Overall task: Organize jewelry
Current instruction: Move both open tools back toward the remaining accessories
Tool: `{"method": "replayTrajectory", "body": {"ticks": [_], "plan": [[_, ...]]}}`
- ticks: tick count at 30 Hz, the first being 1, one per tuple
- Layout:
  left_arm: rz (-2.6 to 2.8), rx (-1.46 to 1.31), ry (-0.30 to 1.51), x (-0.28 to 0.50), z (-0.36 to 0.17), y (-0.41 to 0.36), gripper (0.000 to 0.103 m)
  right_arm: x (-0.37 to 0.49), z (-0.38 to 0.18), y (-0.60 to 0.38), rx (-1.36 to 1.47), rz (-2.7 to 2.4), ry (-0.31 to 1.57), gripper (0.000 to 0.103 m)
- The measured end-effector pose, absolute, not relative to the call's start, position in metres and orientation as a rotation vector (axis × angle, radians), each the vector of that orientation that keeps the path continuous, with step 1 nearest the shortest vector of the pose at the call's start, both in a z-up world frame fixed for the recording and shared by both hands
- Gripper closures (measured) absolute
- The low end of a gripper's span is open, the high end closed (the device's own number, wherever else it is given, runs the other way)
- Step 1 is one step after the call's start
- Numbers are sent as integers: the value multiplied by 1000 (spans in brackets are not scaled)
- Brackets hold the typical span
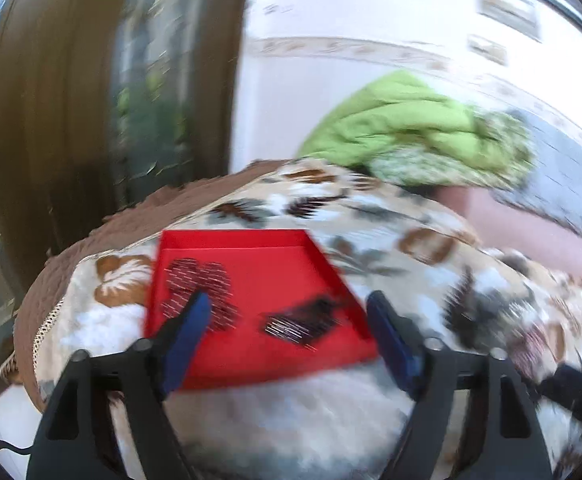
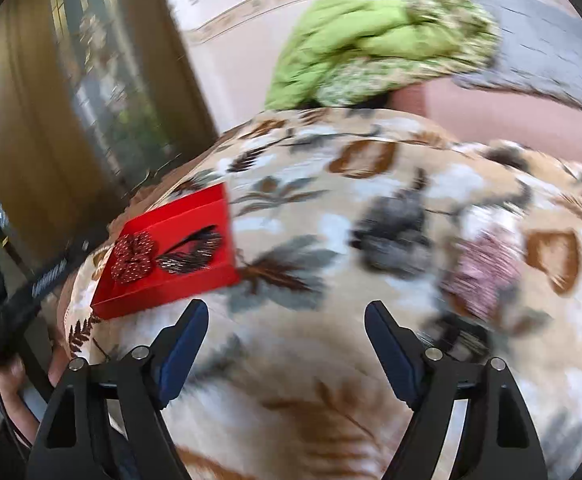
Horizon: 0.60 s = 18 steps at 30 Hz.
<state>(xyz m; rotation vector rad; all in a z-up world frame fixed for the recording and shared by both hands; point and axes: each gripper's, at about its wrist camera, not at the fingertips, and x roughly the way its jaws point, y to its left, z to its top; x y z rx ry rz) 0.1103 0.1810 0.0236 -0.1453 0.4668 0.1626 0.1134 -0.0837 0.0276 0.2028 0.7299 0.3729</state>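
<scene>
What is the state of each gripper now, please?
Left gripper: open, holding nothing, above the shallow red cardboard tray.
Right gripper: open, holding nothing, over the leaf-patterned fleece blanket.

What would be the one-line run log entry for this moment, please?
left gripper: open, above red tray | right gripper: open, empty | tray: red flower brooch, black leaf brooch | pink piece on blanket, blurred

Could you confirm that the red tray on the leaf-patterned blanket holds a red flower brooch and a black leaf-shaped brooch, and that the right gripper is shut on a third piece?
Not quite: the right gripper is open and holds nothing, as the right wrist view shows. The rest stands: the red tray on the blanket holds the red flower brooch and the black leaf-shaped brooch.
</scene>
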Motion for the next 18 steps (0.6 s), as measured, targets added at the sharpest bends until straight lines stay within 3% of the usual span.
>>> {"method": "replayTrajectory", "body": {"ticks": [2,11,18], "plan": [[118,-90,445,91,24,148,13,99,29,-108,224,348,724,17],[-142,56,508,54,10,23,12,32,34,-191,173,189,636,12],[-197,65,526,48,5,-11,12,19,42,-237,287,137,569,11]]}}
